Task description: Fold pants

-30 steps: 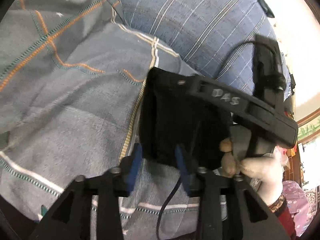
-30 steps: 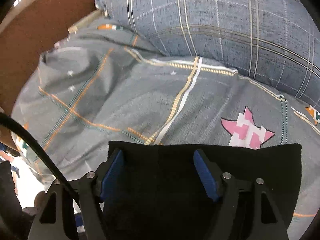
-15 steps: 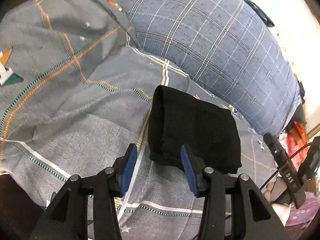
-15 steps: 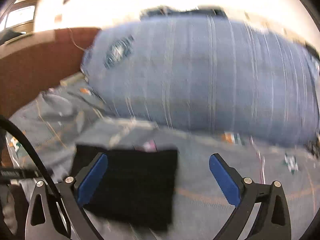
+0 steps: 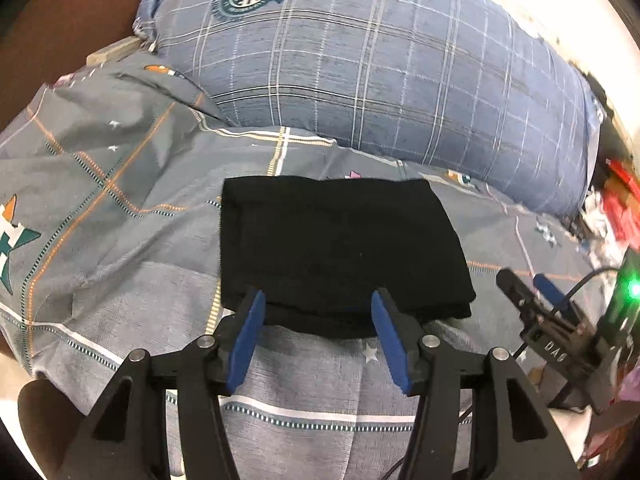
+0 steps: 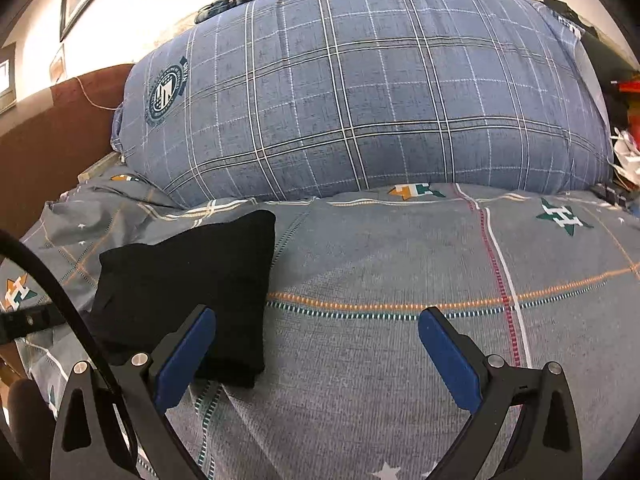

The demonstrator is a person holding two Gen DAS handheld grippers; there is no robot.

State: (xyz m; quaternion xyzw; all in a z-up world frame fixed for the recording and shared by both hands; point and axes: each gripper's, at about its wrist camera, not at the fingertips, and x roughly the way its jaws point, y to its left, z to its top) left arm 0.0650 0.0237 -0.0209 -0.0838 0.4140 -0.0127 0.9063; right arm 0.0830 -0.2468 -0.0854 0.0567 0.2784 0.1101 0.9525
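Observation:
The black pants lie folded into a compact rectangle on the grey patterned bed sheet. They also show in the right wrist view, at the left. My left gripper is open and empty, just short of the near edge of the pants. My right gripper is open wide and empty over bare sheet, to the right of the pants. The right gripper also shows at the right edge of the left wrist view.
A large blue plaid pillow lies behind the pants; it fills the back of the right wrist view. A brown headboard stands at the left. Red and white clutter sits past the bed's right edge.
Both grippers have let go of the pants and drawn back. The right gripper has swung off to the right and opened wide. The pants stay folded on the sheet.

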